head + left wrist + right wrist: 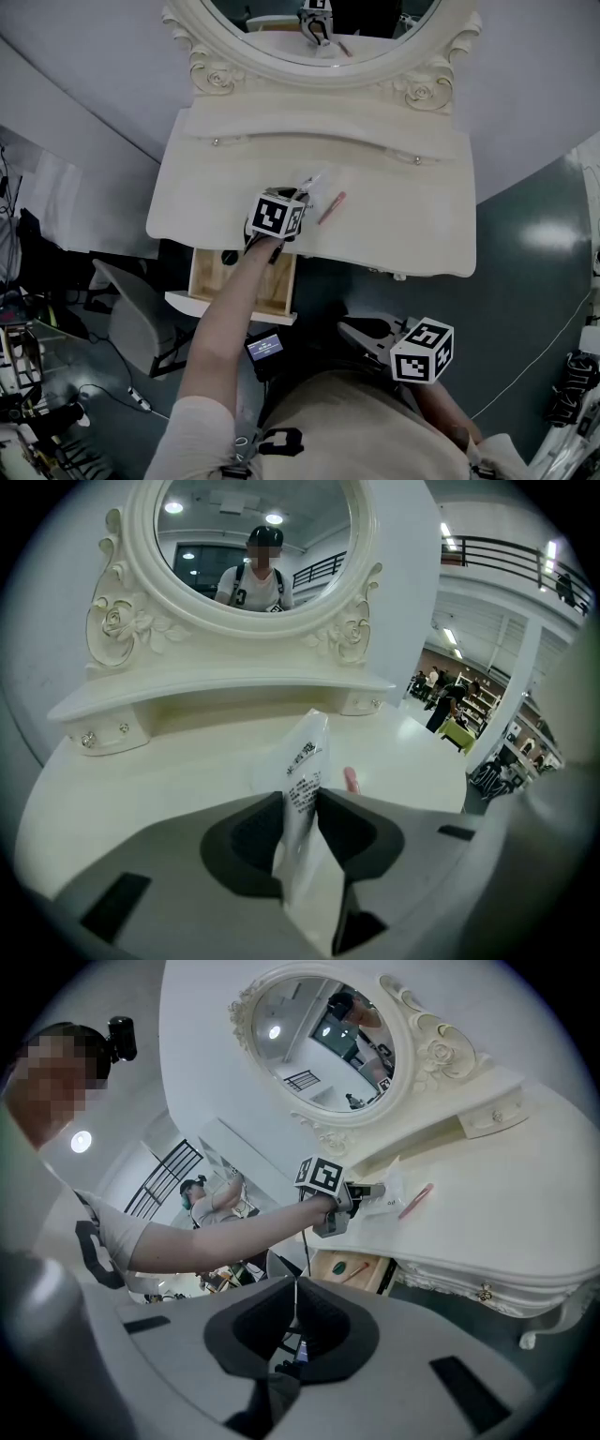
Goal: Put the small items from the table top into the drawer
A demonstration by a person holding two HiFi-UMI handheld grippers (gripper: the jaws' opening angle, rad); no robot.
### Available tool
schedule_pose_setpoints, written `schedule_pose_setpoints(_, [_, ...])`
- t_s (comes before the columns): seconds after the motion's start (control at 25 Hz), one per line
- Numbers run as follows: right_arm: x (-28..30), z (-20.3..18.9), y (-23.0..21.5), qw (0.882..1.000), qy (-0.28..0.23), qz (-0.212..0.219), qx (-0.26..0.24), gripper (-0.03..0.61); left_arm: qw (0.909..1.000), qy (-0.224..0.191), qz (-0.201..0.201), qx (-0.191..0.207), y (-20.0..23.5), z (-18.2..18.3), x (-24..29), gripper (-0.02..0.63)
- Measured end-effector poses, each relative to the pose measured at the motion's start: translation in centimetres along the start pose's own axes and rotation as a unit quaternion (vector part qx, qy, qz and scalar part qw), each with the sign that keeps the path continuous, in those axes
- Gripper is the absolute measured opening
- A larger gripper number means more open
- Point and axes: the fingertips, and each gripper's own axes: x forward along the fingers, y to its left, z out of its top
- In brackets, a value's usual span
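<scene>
Head view: open wooden drawer partly filled, left tongs clamp a clear plastic packet, right tongs closed empty, slim pink stick awaits.

Dressed in a pale beige short-sleeved top, with a light short sleeve. Wears a small black camera on the head. Shows a light-grey plastic left gripper, smooth-shelled, lined with dark charcoal pads scooped into a rounded hollow, and cut with dark rectangular slots on the flanks. Shows a right gripper of the same make. Bears a white cube with black square markers on the left one and a matching marker cube on the right. Trails a thin black cable below the left.
</scene>
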Motion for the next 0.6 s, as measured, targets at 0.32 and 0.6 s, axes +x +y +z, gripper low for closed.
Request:
schedule_pose_setpoints(0.32, [0.4, -0.3, 0.8, 1.0, 0.002, 0.007, -0.007, 0.029, 0.9997, -0.023, -0.002, -0.006, 0.2, 0.5, -2.3, 0.163])
schedule_pose_setpoints(0.6, [1.1, -0.4, 1.8, 1.0, 0.003, 0.012, -0.017, 0.029, 0.9994, -0.035, 0.001, 0.008, 0.3, 0.2, -4.6, 0.163])
